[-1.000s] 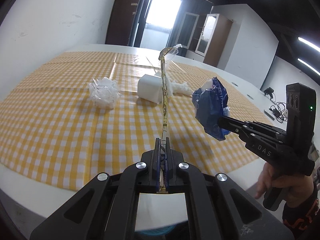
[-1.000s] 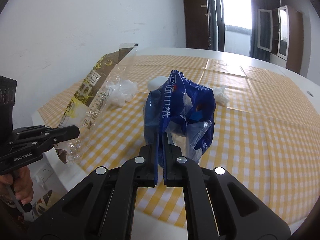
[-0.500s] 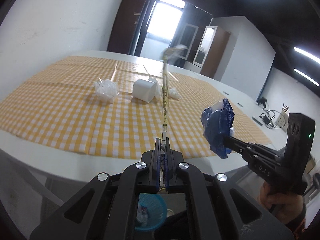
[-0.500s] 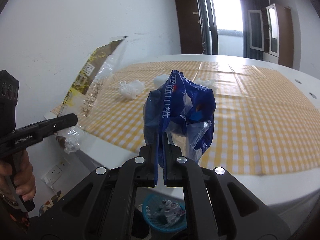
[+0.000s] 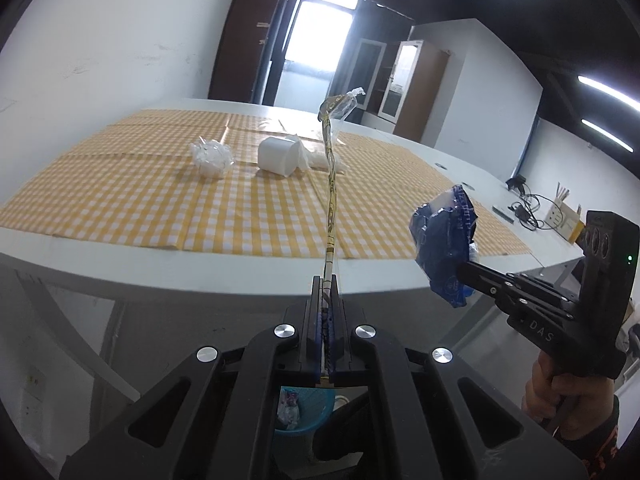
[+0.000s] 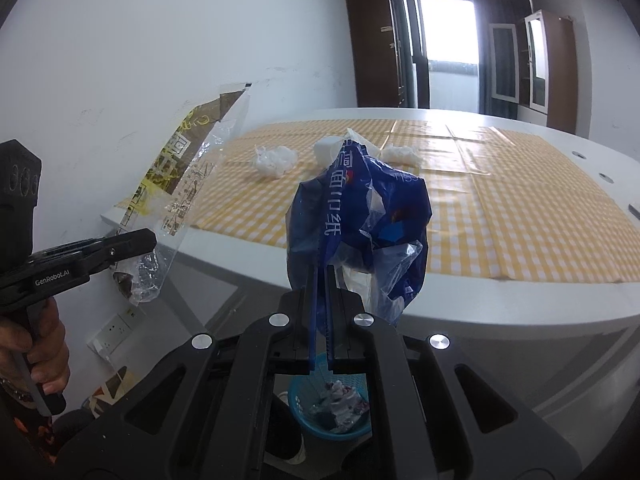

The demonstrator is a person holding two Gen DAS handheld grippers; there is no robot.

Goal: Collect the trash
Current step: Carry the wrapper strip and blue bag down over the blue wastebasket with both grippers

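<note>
1. The left gripper (image 5: 327, 284) pinches a clear wrapper (image 6: 182, 184) in the air.
2. The right gripper (image 6: 320, 276) pinches a blue bag (image 6: 360, 224).
3. The blue bin (image 6: 330, 404) sits on the floor below both.

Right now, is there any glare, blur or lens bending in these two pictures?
Left wrist view: the window is blown out white, the table edge bows from the fisheye lens, and the corners are dark. Right wrist view: the window glares too, and the blue bag looks sharp.
</note>
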